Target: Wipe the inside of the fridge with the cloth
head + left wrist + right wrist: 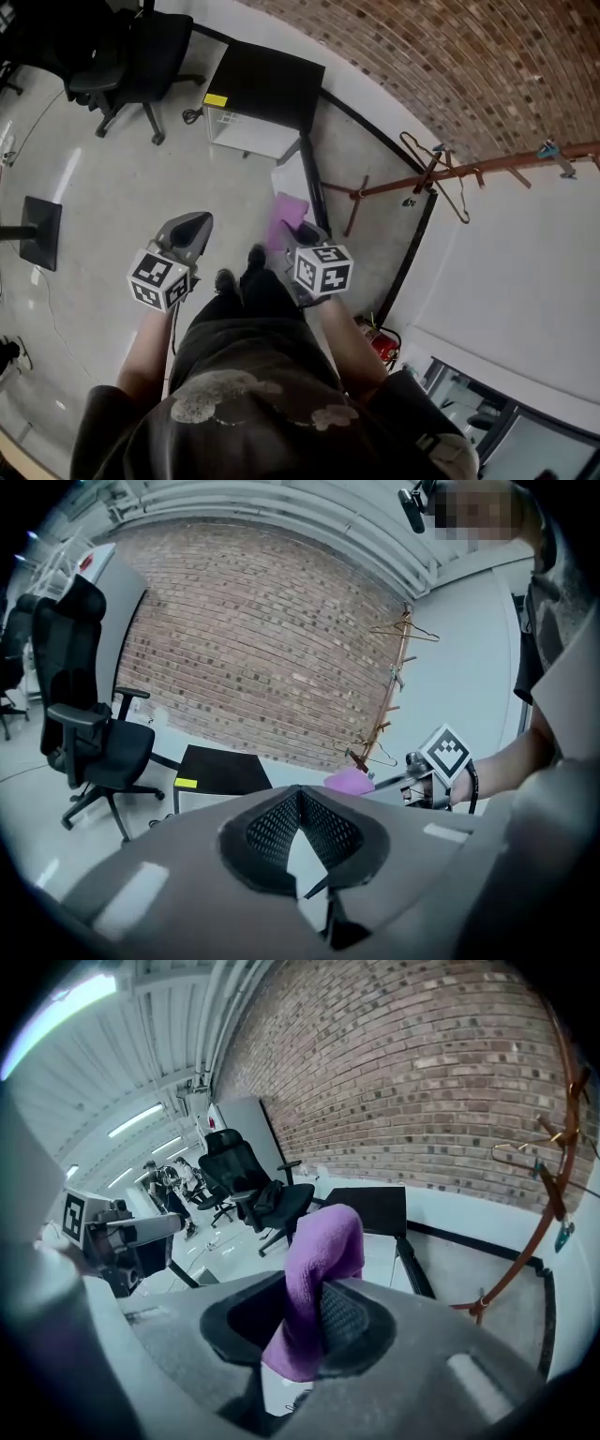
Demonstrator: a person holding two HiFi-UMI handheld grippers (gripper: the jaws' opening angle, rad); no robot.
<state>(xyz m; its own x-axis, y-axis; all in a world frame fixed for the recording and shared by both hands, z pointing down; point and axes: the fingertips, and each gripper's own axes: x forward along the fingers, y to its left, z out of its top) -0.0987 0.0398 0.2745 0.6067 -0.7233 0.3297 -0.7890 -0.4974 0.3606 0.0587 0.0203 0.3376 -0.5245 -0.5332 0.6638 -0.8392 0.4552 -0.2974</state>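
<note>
the fridge [255,117] stands well ahead of both grippers; the right gripper [302,234] has its jaws pinching the cloth [317,1260], while the left gripper [191,227] has jaws closed and empty.

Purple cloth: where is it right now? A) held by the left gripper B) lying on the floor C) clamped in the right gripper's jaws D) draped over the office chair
C: the right gripper view shows the purple cloth pinched between the jaws of the right gripper, while the left gripper has its jaws closed on nothing.
</note>
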